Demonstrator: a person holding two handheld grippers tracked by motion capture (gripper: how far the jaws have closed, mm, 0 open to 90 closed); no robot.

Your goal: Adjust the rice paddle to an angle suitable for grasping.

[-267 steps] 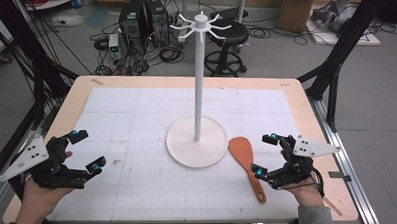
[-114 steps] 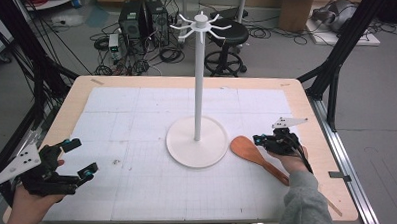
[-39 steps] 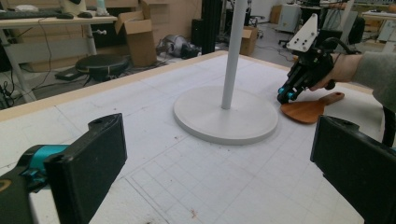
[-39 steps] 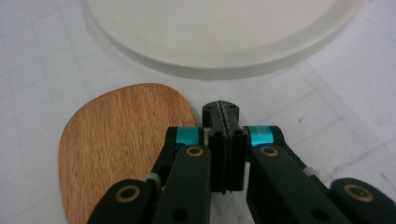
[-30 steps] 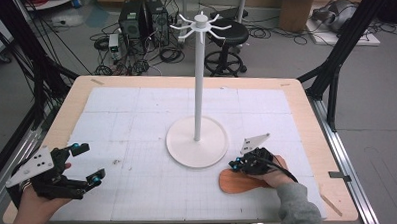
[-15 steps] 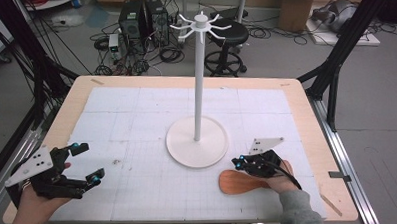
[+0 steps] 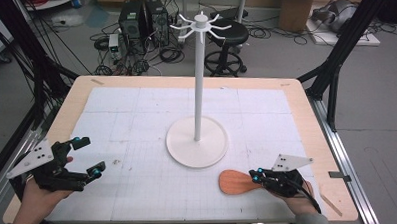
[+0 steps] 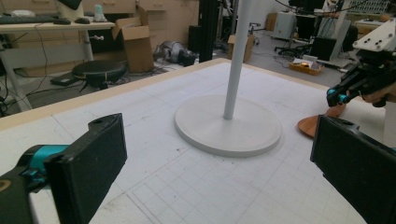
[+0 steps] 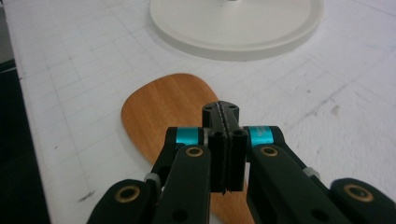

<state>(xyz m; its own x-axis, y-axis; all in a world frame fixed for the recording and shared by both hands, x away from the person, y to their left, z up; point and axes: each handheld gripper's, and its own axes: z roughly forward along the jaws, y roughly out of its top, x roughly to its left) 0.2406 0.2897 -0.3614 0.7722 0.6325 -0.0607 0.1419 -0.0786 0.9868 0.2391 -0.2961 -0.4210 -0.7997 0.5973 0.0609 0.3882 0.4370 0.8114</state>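
Your right gripper is clenched on the handle of the wooden spatula, blade just above the mat near the stand, while your left gripper waits released, so hanging it remains.

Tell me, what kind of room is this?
Most likely a lab or workshop. Computer towers and loose cables sit on the floor, cardboard boxes stand behind, and black frame struts surround the table.
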